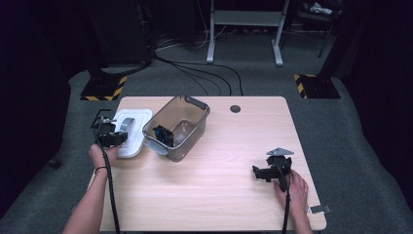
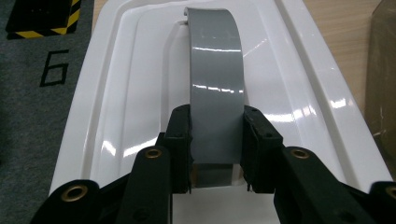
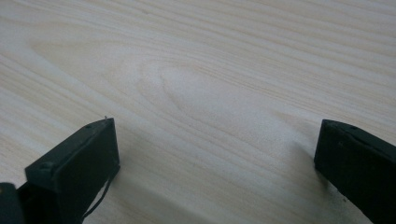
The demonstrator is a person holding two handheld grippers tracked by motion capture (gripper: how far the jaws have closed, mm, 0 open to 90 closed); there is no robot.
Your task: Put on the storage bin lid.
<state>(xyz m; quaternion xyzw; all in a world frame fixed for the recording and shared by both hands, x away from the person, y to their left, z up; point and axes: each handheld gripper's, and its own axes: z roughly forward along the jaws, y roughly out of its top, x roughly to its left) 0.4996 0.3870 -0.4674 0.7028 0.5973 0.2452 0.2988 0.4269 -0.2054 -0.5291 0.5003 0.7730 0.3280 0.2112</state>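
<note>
From the high view, the left tool sits at the nine o'clock side of the pale wooden counter, on top of the white rectangular plastic lid that lies just beside the smoky transparent plastic storage box. The box stands toward eleven o'clock of the counter's middle, with some dark items inside that are too small to identify. The right tool rests low at about four o'clock, well apart from both lid and box.

In the left gripper view, the left tool has its jaws pressed onto the two edges of the glossy grey arched handle of the lid, pinching it near its nearer end. The step in hand looks like the pick-up of the lid by its handle. The next move probably calls for a straight lift, a carry toward three o'clock over the box, and a level, square alignment before the lid goes down on the rim; a tilted lid could slip on the smooth handle.

In the right gripper view, the right tool has its jaws spread wide over bare counter, holding nothing. It could steady the box.
</note>
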